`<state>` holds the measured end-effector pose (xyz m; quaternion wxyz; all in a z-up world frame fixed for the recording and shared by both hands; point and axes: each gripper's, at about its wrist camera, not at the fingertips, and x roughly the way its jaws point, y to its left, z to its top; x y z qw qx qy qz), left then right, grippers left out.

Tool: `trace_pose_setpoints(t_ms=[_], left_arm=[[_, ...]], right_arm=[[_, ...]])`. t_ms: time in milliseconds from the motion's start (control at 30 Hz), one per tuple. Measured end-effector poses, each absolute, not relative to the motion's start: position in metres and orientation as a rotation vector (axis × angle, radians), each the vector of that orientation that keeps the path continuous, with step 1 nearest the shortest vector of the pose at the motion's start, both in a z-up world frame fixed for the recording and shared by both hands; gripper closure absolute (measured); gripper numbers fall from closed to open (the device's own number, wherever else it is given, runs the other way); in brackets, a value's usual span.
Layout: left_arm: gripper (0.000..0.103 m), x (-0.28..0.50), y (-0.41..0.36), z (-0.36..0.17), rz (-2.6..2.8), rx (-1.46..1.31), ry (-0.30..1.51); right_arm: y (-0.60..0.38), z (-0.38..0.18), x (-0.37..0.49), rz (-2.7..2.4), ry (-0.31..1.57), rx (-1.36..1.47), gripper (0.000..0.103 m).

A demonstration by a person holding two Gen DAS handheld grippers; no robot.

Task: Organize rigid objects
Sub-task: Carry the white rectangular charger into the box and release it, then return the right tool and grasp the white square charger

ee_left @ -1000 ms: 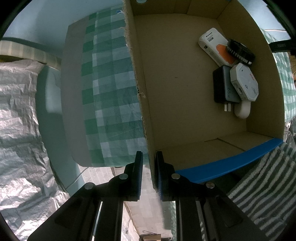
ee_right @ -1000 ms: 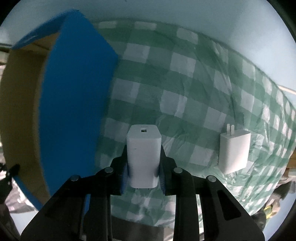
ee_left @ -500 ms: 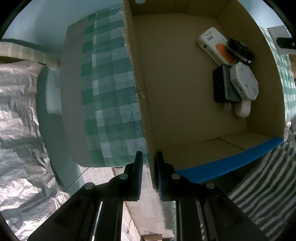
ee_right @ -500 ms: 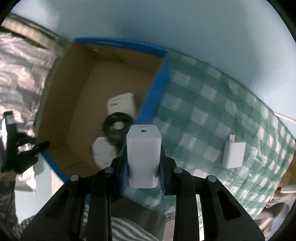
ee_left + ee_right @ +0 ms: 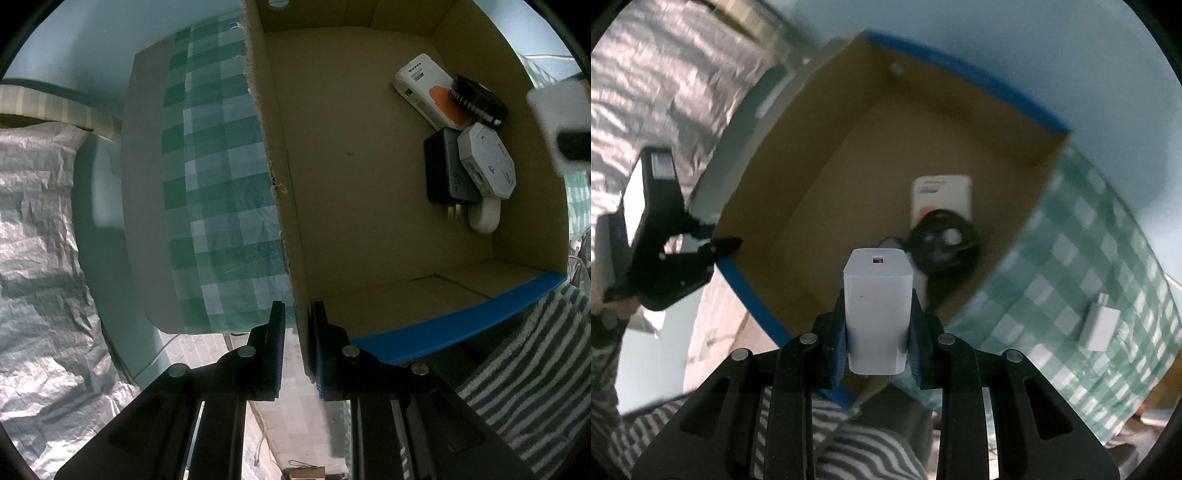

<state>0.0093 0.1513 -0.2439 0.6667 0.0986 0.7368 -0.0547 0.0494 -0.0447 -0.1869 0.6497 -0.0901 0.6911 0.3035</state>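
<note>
My right gripper (image 5: 877,325) is shut on a white charger (image 5: 877,306) and holds it above the near edge of the open cardboard box (image 5: 849,177). My left gripper (image 5: 297,332) is shut on the box's side wall (image 5: 291,236) at its near corner. Inside the box lie a white and orange power bank (image 5: 424,88), a black round object (image 5: 478,99), a dark charger (image 5: 448,173) and a white hexagonal device (image 5: 487,166). The white charger shows blurred at the right edge of the left wrist view (image 5: 557,107). A second white charger (image 5: 1099,325) lies on the checked cloth.
The green checked cloth (image 5: 1108,258) covers the table to the right of the box. Crinkled silver sheeting (image 5: 40,221) lies to the left. A striped sleeve (image 5: 524,354) is near the box's blue-edged front wall (image 5: 461,325).
My right gripper has swung left with the white charger, from over the cloth to above the box. My left gripper has kept its hold on the box wall.
</note>
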Motion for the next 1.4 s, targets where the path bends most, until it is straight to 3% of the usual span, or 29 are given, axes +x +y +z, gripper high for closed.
trace_pose_setpoints(t_ms=[600, 700, 1033, 1400], left_arm=[[0.088, 0.010, 0.152, -0.244, -0.129, 0.219, 1.662], [0.088, 0.010, 0.152, -0.244, -0.128, 0.219, 1.661], [0.088, 0.010, 0.152, -0.244, -0.124, 0.223, 1.662], [0.088, 0.009, 0.152, -0.243, -0.122, 0.228, 1.664]], right_arm=[[-0.018, -0.242, 0.021, 0.711, 1.680, -0.305, 0.077], [-0.019, -0.239, 0.021, 0.709, 1.673, -0.300, 0.074], [-0.034, -0.209, 0.030, 0.707, 1.586, -0.287, 0.044], [-0.076, -0.180, 0.047, 0.632, 1.522, -0.216, 0.040]])
